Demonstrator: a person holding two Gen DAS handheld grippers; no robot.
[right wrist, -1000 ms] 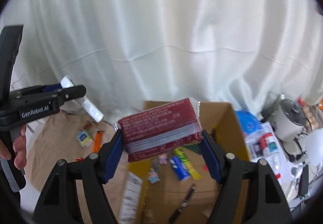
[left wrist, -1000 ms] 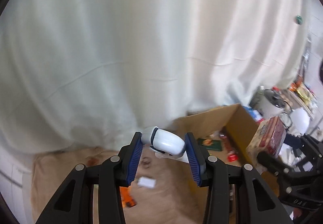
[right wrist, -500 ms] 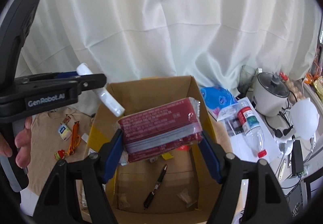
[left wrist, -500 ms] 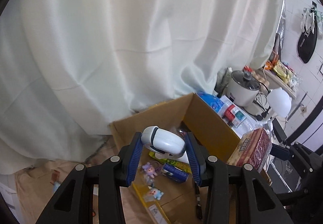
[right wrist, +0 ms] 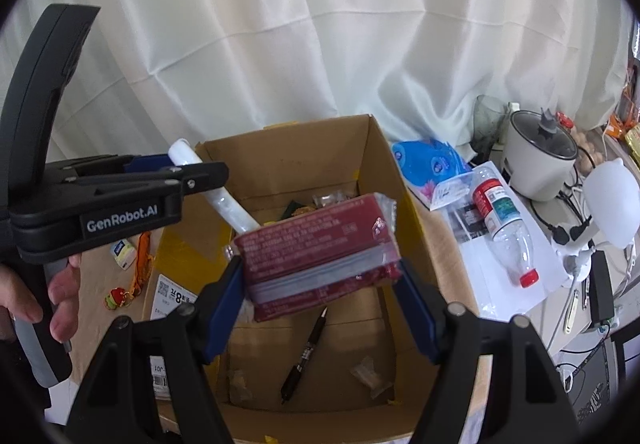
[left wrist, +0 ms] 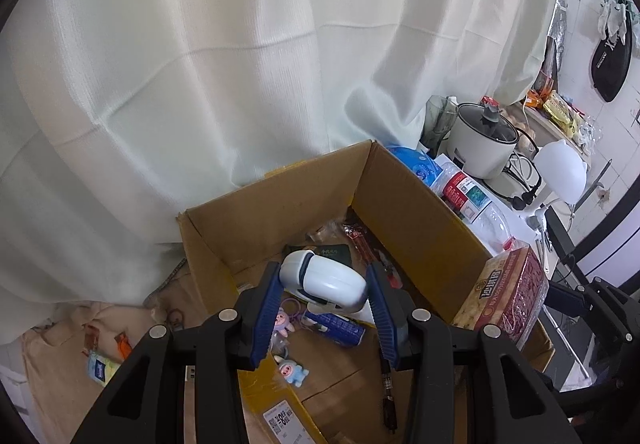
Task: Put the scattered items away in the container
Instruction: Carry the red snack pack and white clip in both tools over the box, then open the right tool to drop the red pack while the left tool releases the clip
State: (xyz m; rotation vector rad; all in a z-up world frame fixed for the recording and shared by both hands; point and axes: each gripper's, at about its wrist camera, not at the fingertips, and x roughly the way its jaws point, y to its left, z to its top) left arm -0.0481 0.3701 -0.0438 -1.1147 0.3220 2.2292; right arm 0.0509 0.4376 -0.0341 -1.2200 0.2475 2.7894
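Note:
My left gripper (left wrist: 324, 308) is shut on a white tube (left wrist: 326, 278) with a dark band, held above the open cardboard box (left wrist: 280, 195). In the right wrist view the same white tube (right wrist: 224, 199) sticks out past the left gripper (right wrist: 200, 173), over the box's left side. My right gripper (right wrist: 320, 284) is shut on a dark red wrapped packet (right wrist: 316, 252), hovering over the middle of the cardboard box (right wrist: 372, 171). That red packet (left wrist: 506, 296) shows at the right of the left wrist view. Inside the box lie a black pen (right wrist: 304, 354), small dolls (left wrist: 290, 368) and a blue tube (left wrist: 336, 328).
A white curtain (right wrist: 320, 23) hangs behind the box. Right of the box lie a clear plastic bottle (right wrist: 502, 228), a blue packet (right wrist: 428, 161), a rice cooker (right wrist: 540, 159) and cables. Left of it, on the beige cloth, lie a small card (right wrist: 122, 250) and an orange charm (right wrist: 140, 264).
Both grippers have moved in over the box with their loads still held. The left gripper swung right from the cloth side; more of the box's inside shows now.

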